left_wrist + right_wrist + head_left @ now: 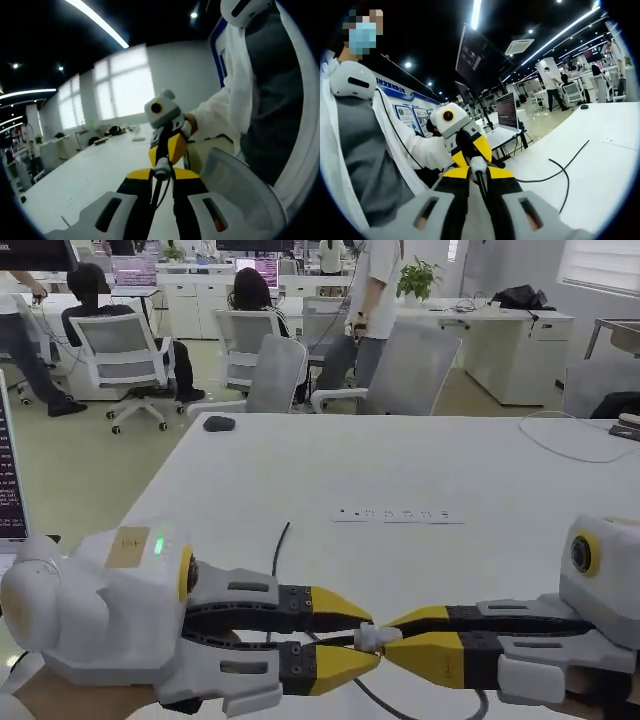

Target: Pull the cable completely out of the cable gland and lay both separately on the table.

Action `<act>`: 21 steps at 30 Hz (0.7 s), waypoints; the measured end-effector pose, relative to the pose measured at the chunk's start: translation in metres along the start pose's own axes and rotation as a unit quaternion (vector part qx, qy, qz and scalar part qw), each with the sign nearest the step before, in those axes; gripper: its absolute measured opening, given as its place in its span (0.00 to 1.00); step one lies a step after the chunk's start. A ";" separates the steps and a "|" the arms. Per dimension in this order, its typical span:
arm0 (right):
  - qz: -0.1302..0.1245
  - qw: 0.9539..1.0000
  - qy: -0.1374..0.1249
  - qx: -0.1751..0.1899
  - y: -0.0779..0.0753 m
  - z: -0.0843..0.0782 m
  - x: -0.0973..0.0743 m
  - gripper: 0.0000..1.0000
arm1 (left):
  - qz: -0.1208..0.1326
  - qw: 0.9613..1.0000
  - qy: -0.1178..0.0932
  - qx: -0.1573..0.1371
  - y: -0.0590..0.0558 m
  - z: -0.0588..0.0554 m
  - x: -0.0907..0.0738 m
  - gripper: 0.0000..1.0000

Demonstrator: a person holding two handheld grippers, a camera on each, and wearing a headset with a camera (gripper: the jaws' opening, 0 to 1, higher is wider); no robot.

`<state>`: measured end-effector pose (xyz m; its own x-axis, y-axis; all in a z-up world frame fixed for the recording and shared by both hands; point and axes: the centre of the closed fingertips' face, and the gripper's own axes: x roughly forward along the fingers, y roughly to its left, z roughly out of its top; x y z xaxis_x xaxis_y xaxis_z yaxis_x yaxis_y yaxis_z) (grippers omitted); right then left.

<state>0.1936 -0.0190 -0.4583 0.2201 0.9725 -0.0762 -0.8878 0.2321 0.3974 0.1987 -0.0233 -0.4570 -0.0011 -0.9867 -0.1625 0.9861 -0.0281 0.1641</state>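
A small white cable gland (366,637) hangs above the white table (450,470), between two yellow-tipped grippers that meet tip to tip. My left gripper (372,639) comes in from the left and is shut on the gland (161,172). My right gripper (388,636) comes in from the right and is shut on the black cable just behind the gland (478,164). The cable (279,543) runs back between the left jaws and trails onto the table (566,177). Another stretch of it loops below the right gripper (400,708).
A white socket strip (398,514) lies mid-table and a dark mouse (218,423) sits at the far left edge. A thin grey cord (570,445) curls at the far right. Office chairs (275,375) and people stand beyond the table. A laptop screen (10,490) is at the left.
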 end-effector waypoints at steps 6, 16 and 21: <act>-0.009 1.000 0.014 -0.023 0.001 -0.001 0.001 0.09 | -0.002 0.999 0.008 -0.048 0.001 -0.002 -0.001 0.15; 0.023 0.991 0.031 -0.131 0.014 -0.001 0.005 0.08 | -0.056 0.976 0.000 -0.212 -0.005 0.003 -0.005 0.14; 0.027 0.981 0.026 -0.193 0.011 -0.001 0.003 0.08 | -0.052 0.971 -0.005 -0.233 -0.003 0.003 -0.005 0.14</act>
<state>0.1842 -0.0130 -0.4546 0.1562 0.9809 -0.1157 -0.9866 0.1605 0.0280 0.1955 -0.0188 -0.4542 -0.1031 -0.9841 -0.1444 0.9487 -0.0536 -0.3115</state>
